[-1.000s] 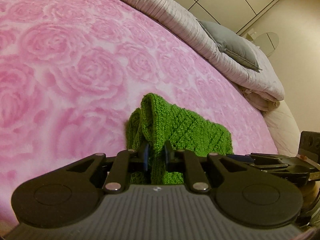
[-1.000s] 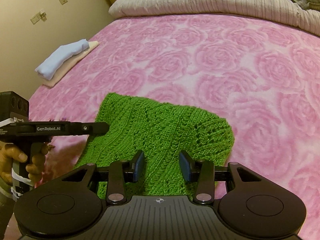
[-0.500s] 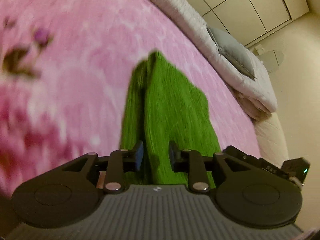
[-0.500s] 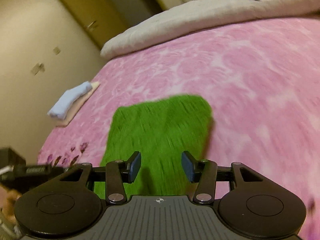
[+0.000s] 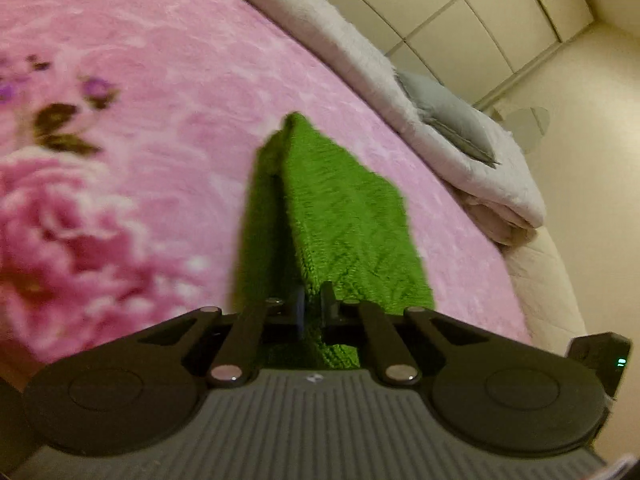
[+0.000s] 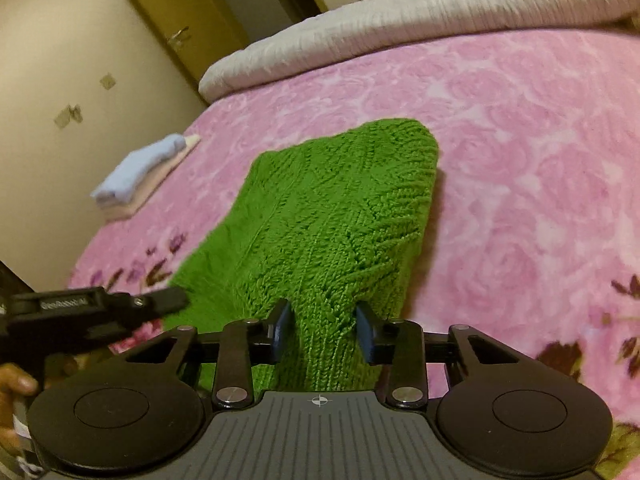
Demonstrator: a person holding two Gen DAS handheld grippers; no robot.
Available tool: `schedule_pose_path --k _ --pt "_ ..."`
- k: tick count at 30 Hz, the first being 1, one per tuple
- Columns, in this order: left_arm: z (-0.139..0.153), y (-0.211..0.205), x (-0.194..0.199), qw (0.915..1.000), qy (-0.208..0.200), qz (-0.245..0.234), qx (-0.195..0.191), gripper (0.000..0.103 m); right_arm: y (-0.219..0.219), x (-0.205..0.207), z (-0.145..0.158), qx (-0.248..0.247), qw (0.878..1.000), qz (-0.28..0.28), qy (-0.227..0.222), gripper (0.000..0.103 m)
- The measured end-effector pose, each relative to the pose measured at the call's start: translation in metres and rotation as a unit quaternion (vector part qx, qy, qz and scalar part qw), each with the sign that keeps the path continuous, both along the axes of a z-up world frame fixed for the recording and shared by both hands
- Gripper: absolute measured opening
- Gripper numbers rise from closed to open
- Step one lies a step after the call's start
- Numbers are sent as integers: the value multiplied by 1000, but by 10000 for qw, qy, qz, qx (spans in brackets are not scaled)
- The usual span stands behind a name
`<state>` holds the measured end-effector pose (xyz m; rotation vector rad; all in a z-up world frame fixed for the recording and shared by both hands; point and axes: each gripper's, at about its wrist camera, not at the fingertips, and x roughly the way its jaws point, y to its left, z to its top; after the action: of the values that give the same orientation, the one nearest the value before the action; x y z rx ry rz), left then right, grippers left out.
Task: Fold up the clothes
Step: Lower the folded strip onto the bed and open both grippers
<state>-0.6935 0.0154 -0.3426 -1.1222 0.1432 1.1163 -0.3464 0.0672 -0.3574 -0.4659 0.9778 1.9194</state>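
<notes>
A green knit garment (image 5: 344, 216) (image 6: 332, 208) lies folded on the pink rose-patterned bedspread (image 5: 160, 80) (image 6: 520, 160), stretching away from both grippers. My left gripper (image 5: 312, 300) is shut on its near edge, where a fold of knit rises between the jaws. In the right wrist view the left gripper (image 6: 172, 300) comes in low from the left, tip on the garment's left corner, a hand (image 6: 12, 384) holding it. My right gripper (image 6: 322, 320) is closing its jaws, and a bunched ridge of the knit fills the gap between the blue pads (image 6: 280, 324).
A folded light-blue cloth (image 6: 140, 168) on a cream one lies near the bed's left edge. A grey quilt (image 6: 400, 32) (image 5: 360, 60) and a grey pillow (image 5: 448, 120) line the far side. Beyond are a door (image 6: 180, 20) and wardrobe panels (image 5: 480, 12).
Both grippers have drawn back along the bed, so the garment now stretches out longer ahead of them. The left jaws opened, then closed on the near edge; the right jaws narrowed onto the knit.
</notes>
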Motion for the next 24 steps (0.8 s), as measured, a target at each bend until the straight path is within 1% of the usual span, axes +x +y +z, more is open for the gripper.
schedule_pose_path --k 2,4,5,6,9,11,12,14,17,19,20,22,24 --pt "-15 -1 -2 9998 75 18 -183 4 -4 -11 -5 -27 9998 155 -100 36" --pt "-29 -2 2 9994 -59 5 -328 4 -3 -23 -12 25 9981 227 -570 36" --pt "-29 -3 6 9995 -83 -1 -301 4 -2 -25 -16 51 9967 189 -786 36" --pt "-28 -3 9 9996 -74 -24 -262 4 -1 -23 -19 51 9961 125 -876 37" --pt "-20 -2 15 9995 178 -253 -102 5 0 -8 -19 -103 9973 -1 -723 37" --pt "-20 -1 13 9989 288 -332 -132 7 -1 -1 -16 -222 9979 -13 -607 37" --pt "-19 -3 11 9989 282 -344 -147 7 -3 1 -13 -205 9981 -18 -585 37" --pt "-7 -6 9 9991 300 -302 -74 7 -8 1 -1 -67 9982 -42 -593 37" --pt "19 -14 16 9977 537 -295 294 5 -15 0 22 385 9969 -207 -650 37" --pt "28 -13 24 9964 575 -422 463 5 -15 -1 29 678 9953 -283 -628 37" --pt "27 -11 30 9959 591 -498 461 5 -14 -4 30 779 9948 -276 -602 37" --pt "24 -7 43 9949 652 -639 428 5 -9 -10 25 808 9950 -193 -558 36" --pt "9 -2 57 9931 927 -678 245 6 -3 -19 12 793 9946 -123 -656 35"
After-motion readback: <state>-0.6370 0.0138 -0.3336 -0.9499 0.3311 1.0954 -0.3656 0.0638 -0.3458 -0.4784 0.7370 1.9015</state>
